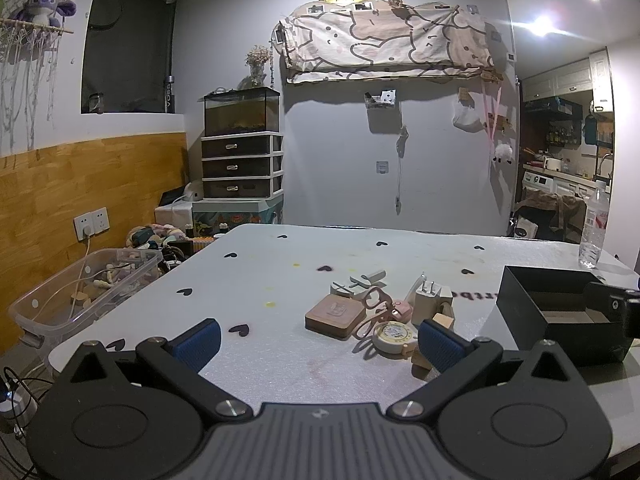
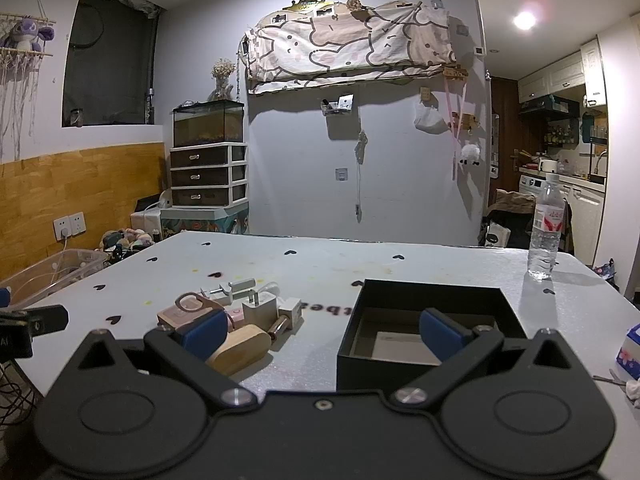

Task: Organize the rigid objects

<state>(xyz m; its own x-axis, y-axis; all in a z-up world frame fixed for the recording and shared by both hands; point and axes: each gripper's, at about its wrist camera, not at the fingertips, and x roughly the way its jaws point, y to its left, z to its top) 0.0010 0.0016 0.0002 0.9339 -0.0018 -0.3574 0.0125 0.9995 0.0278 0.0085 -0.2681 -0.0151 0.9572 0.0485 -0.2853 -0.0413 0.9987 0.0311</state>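
A pile of small rigid items lies mid-table: a brown square case (image 1: 335, 316), pink toy glasses (image 1: 376, 304), a round tape measure (image 1: 394, 334), a white charger plug (image 1: 430, 298) and a white clip (image 1: 366, 280). To their right stands an open black box (image 1: 560, 312). My left gripper (image 1: 318, 344) hovers open just before the pile, holding nothing. In the right wrist view my right gripper (image 2: 320, 336) is open and empty, its right pad over the black box (image 2: 376, 364) and its left pad in front of the pink case (image 2: 184, 312), charger (image 2: 260, 308) and a wooden oval block (image 2: 240, 346).
A water bottle (image 2: 546, 232) stands at the table's far right corner. A tissue pack (image 2: 628, 350) lies at the right edge. Left of the table sits a clear plastic bin (image 1: 80, 292) with cables. The white table (image 1: 300, 256) has heart stickers.
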